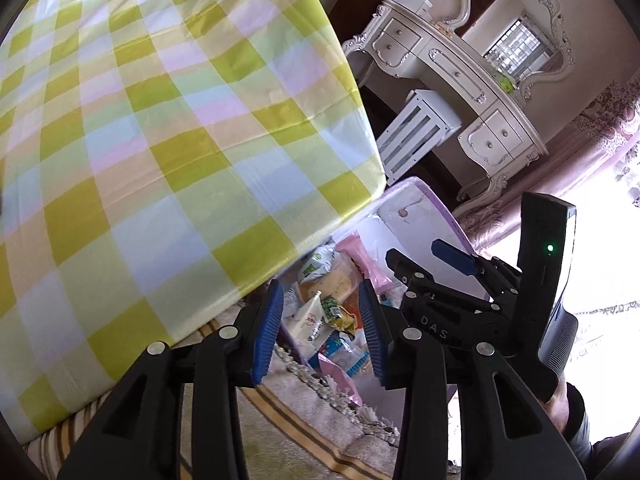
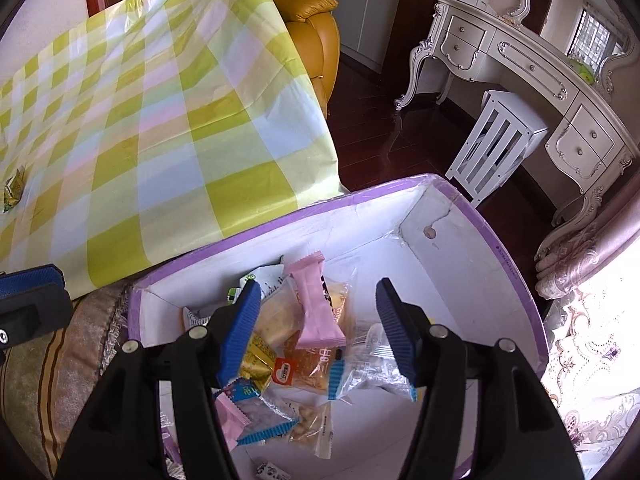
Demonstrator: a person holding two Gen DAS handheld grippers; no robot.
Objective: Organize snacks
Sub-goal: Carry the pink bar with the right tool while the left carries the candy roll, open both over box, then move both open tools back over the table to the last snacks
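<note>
A white box with a purple rim (image 2: 472, 200) stands below the table edge and holds several wrapped snacks, among them a pink packet (image 2: 318, 300) and a gold packet (image 2: 256, 362). My right gripper (image 2: 318, 328) is open and empty just above the snacks in the box. My left gripper (image 1: 322, 332) is open and empty, beside the table edge, with the box's snacks (image 1: 340, 280) showing between its fingers. One small green-gold snack (image 2: 14, 192) lies on the checked tablecloth (image 2: 160, 120) at the far left. The right gripper (image 1: 460, 264) also shows in the left wrist view.
The table with the green checked cloth (image 1: 160, 140) fills the left. A striped cushion or rug (image 2: 60, 360) lies under the box. A white dressing table (image 2: 540, 72) with a small white stool (image 2: 492, 140) stands at the right, an orange armchair (image 2: 312, 20) behind the table.
</note>
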